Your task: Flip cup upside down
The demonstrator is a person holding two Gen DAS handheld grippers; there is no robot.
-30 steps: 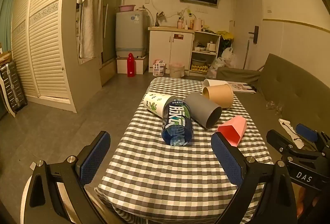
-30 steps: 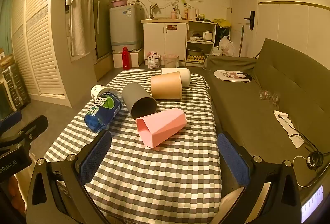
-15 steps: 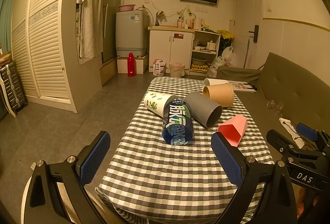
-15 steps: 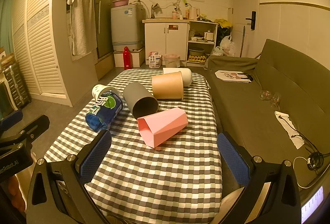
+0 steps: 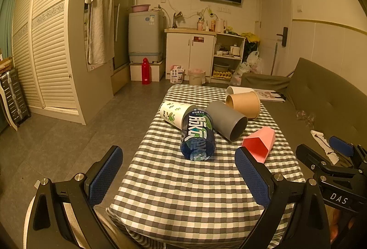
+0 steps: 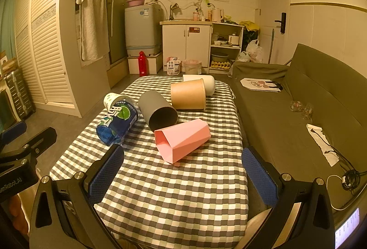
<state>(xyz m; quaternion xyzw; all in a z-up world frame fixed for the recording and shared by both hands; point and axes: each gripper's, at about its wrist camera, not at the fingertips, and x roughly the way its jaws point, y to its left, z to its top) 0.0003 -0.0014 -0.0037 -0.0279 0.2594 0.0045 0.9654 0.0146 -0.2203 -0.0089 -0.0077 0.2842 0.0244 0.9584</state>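
Six cups lie on their sides on the checked tabletop [image 6: 174, 191], none upright or inverted. In the right wrist view, the pink faceted cup [image 6: 182, 140] lies nearest, just ahead of centre, its open mouth turned toward 8 o'clock. Touching it at 11 o'clock is the grey cup [image 6: 158, 110], mouth facing the camera. At 9 o'clock from the grey cup lies the blue printed cup [image 6: 118, 121], with the white leaf-print cup [image 6: 110, 98] against its far end. At 12 o'clock from the pink cup lies the tan paper cup [image 6: 188, 94], and the plain white cup [image 6: 203, 82] sits just behind it. The right tongs [image 6: 183, 172] hang spread wide over the near end of the tabletop, pinching nothing, the pink cup lying between and beyond their pads. The left tongs [image 5: 177, 171] are likewise spread wide and grip nothing; from the left wrist view the blue printed cup [image 5: 198, 137] lies straight ahead at 12 o'clock, base toward the camera. A green sofa [image 6: 298, 97] runs along the tabletop at 3 o'clock.
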